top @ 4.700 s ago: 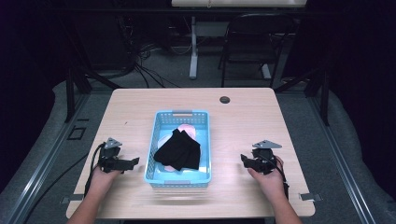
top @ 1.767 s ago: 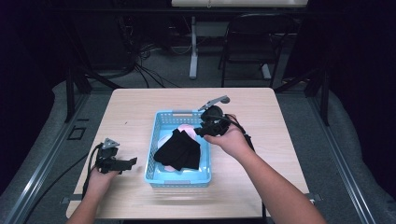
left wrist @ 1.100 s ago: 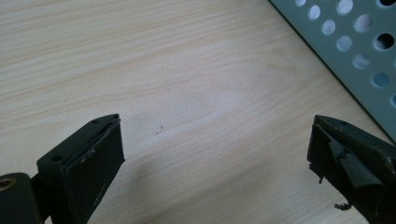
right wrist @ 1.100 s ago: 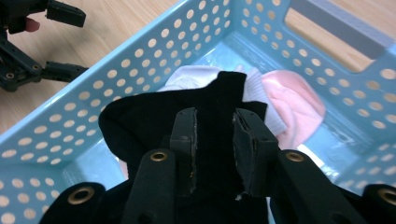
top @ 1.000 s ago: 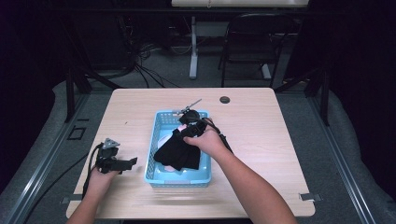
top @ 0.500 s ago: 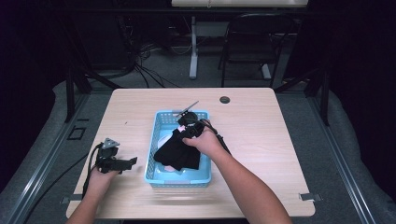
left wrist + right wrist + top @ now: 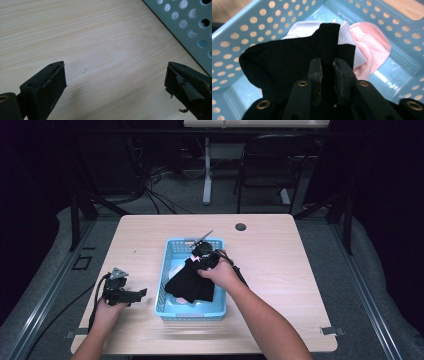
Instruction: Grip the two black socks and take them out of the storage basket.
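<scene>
black sock lies bunched in the blue basket, with a raised fold of its fabric pinched between the two jaws of the right hand-held gripper; those jaws have just been closing and now press on the cloth from both sides. just beyond that hand-held gripper's tips, a white ribbed sock and a pink cloth lie under and beside the black one, against the basket's far wall. in the high view the right hand-held gripper reaches down into the basket from its near right side. the left hand-held gripper rests on the tabletop just beside the basket's left wall, its jaws wide apart with only bare wood between them.
</scene>
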{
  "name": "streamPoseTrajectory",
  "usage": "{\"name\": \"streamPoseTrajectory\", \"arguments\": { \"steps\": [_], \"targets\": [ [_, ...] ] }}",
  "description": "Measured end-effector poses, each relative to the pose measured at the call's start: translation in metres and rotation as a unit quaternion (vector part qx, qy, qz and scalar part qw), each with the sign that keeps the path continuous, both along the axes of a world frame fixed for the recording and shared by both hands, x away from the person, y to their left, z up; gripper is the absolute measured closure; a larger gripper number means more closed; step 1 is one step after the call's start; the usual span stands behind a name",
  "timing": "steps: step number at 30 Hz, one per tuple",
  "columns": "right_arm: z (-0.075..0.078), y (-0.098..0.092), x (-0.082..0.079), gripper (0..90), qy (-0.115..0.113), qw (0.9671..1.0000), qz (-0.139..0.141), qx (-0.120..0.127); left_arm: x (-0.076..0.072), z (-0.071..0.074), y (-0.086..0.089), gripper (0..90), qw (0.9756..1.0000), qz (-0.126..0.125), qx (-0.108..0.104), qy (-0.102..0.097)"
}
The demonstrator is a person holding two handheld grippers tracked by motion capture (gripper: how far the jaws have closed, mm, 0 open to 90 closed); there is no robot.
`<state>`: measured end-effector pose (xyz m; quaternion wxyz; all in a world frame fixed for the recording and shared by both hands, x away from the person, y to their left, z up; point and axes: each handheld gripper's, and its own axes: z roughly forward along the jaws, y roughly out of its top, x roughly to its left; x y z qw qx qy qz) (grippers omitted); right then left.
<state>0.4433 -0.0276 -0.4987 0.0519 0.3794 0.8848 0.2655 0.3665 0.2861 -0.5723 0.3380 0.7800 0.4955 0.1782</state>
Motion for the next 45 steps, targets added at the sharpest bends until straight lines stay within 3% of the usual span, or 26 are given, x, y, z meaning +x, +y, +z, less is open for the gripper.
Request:
{"name": "streamPoseTrajectory", "arguments": {
  "steps": [3,7,12,14,20,23,29,45],
  "targets": [
    [0.0,0.001,-0.002,84.4,-0.004,0.9999,-0.003,0.011,0.0,0.0,0.0,3.9,1.0,-0.002,0.004,0.0],
    [0.002,0.0,-0.003,86.1,-0.004,0.9999,0.004,0.008,0.0,0.0,0.0,3.9,1.0,-0.002,0.003,0.0],
    [0.009,0.001,-0.009,86.7,-0.012,0.9995,0.004,0.03,0.0,0.0,0.0,3.9,1.0,-0.003,0.004,0.0],
    [0.017,0.0,-0.012,86.8,-0.013,0.9994,0.021,0.023,0.0,0.0,0.0,3.9,1.0,-0.004,0.006,0.0],
    [0.039,-0.001,-0.024,86.9,-0.036,0.9981,0.034,0.037,0.0,0.0,0.0,3.9,1.0,-0.001,0.004,0.001],
    [0.065,-0.006,-0.033,86.9,-0.052,0.9963,0.044,0.052,0.0,0.0,0.0,3.9,1.0,0.0,0.004,0.002],
    [0.095,-0.017,-0.043,86.9,-0.073,0.994,0.045,0.068,0.0,0.0,0.0,3.9,1.0,0.001,0.004,0.001],
    [0.122,-0.037,-0.055,86.9,-0.094,0.992,0.038,0.076,0.0,-0.001,0.001,3.9,1.0,0.002,0.005,0.002]
  ]
}}
